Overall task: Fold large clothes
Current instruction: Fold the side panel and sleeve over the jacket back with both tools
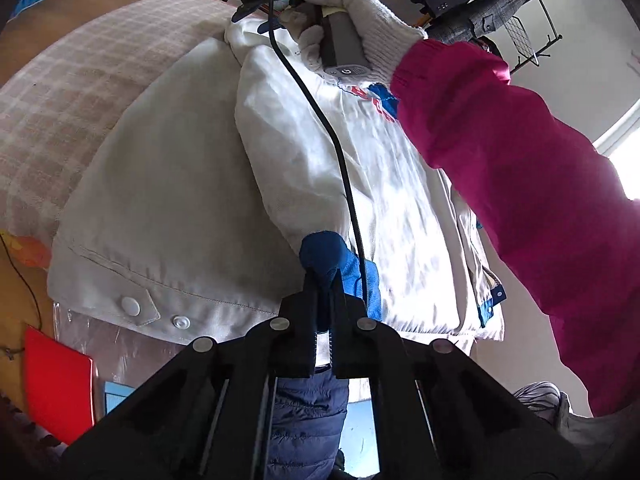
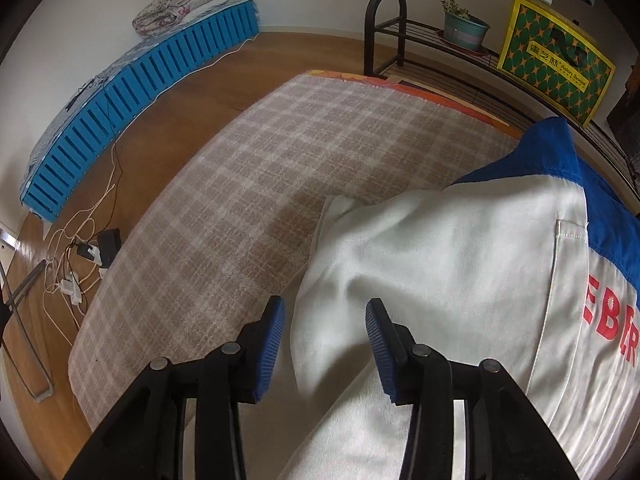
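Note:
A white jacket point(image 1: 180, 200) with blue trim lies spread on a checked blanket point(image 1: 80, 92). One sleeve is folded across its front. My left gripper point(image 1: 325, 280) is shut on that sleeve's blue cuff point(image 1: 320, 248) near the hem. A gloved hand point(image 1: 360, 20) in a magenta sleeve holds the other tool at the collar end. In the right wrist view, my right gripper point(image 2: 326, 320) stands open over a white fold of the jacket point(image 2: 460, 260) at the shoulder. Its blue pads point(image 2: 272, 332) touch nothing. The blue collar point(image 2: 560, 148) and red lettering point(image 2: 612, 328) lie to the right.
The checked blanket point(image 2: 260, 180) stretches bare to the left of the jacket. Beyond it are a wooden floor with loose cables point(image 2: 80, 248), a blue slatted panel point(image 2: 140, 92), and a black rack holding a plant pot point(image 2: 464, 28) and a yellow-green bag point(image 2: 556, 60). A clothes rack point(image 1: 500, 8) stands behind.

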`<state>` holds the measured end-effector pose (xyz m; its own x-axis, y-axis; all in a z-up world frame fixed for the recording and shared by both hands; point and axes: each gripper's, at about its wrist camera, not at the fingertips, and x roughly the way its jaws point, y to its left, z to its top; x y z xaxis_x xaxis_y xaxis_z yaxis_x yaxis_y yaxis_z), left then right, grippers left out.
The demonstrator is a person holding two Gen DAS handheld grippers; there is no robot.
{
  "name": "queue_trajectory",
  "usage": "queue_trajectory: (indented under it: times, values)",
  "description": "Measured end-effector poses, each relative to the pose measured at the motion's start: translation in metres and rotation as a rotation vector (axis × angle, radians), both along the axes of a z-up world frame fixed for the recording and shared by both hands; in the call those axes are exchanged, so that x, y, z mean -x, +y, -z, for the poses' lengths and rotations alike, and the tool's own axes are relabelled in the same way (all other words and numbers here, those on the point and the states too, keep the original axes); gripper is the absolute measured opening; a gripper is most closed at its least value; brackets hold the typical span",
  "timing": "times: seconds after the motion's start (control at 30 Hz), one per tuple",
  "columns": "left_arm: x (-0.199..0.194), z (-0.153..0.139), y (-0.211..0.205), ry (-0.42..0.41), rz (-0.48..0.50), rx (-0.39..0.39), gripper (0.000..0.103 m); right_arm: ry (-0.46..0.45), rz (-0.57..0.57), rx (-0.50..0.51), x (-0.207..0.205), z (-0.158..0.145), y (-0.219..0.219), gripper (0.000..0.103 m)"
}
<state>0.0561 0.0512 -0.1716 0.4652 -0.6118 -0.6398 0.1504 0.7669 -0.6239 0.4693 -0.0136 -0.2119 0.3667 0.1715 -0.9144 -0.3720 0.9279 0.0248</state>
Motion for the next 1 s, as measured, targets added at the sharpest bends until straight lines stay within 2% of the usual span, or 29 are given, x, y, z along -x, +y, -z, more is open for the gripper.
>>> queue_trajectory:
  times: [0.07,0.1,0.13,0.17,0.2,0.23,0.33,0.47,0.57,0.6,0.63,0.67,0.7,0.73,0.8,0.87,0.93,0.97,1.0]
  values:
    - [-0.001,0.000,-0.002,0.000,0.006,-0.007,0.001,-0.001,-0.003,0.067,-0.008,0.012,0.009,0.044]
    - [-0.001,0.001,-0.003,0.001,0.011,-0.007,0.001,0.003,-0.014,0.092,-0.010,0.018,0.013,0.037]
    - [-0.001,0.001,-0.003,-0.003,0.013,-0.012,0.001,0.005,-0.028,0.116,-0.011,0.023,0.016,0.025]
    - [0.000,0.002,0.000,-0.009,0.013,-0.022,0.001,0.002,-0.036,0.141,-0.011,0.028,0.018,0.019]
    - [-0.002,0.003,0.002,-0.014,0.014,-0.030,0.001,-0.007,-0.035,0.156,-0.011,0.030,0.018,0.006]
    - [-0.001,0.003,0.004,-0.014,0.012,-0.034,0.001,-0.007,-0.020,0.139,-0.013,0.029,0.016,0.003]
    - [0.002,0.003,0.017,-0.008,-0.010,-0.056,0.001,0.008,0.047,-0.011,-0.021,0.013,0.002,0.001]
    - [0.011,0.001,0.042,-0.009,-0.065,-0.161,0.001,-0.004,0.116,-0.179,-0.035,-0.009,-0.009,0.001]
    - [0.007,0.014,0.061,0.069,-0.138,-0.247,0.001,-0.006,0.099,-0.196,-0.037,-0.006,-0.002,0.008]
    - [0.007,0.020,0.068,0.085,-0.162,-0.245,0.001,0.007,0.092,-0.226,-0.038,-0.003,0.001,0.015]
    - [0.008,0.024,0.073,0.105,-0.186,-0.250,0.001,0.016,0.089,-0.269,-0.036,-0.003,0.000,0.031]
    - [0.008,0.026,0.076,0.123,-0.205,-0.245,0.001,0.019,0.087,-0.314,-0.033,-0.004,-0.001,0.039]
    - [0.009,0.027,0.078,0.132,-0.209,-0.223,0.001,0.014,0.085,-0.318,-0.031,-0.007,-0.001,0.050]
    - [0.010,0.026,0.078,0.129,-0.198,-0.206,0.001,0.006,0.080,-0.291,-0.027,-0.009,0.000,0.051]
    - [0.013,0.020,0.077,0.099,-0.194,-0.222,0.001,-0.001,0.041,-0.220,-0.016,-0.014,0.001,0.050]
    - [0.015,0.013,0.082,0.078,-0.199,-0.215,0.002,0.016,0.020,-0.213,0.002,-0.017,-0.012,0.049]
    - [0.013,0.008,0.091,0.073,-0.217,-0.193,0.011,0.063,-0.035,-0.247,0.029,-0.018,-0.024,0.049]
    - [0.011,0.007,0.098,0.074,-0.225,-0.177,0.015,0.080,-0.061,-0.240,0.046,-0.018,-0.031,0.049]
    - [0.007,0.007,0.104,0.077,-0.229,-0.157,0.023,0.097,-0.085,-0.218,0.063,-0.016,-0.035,0.049]
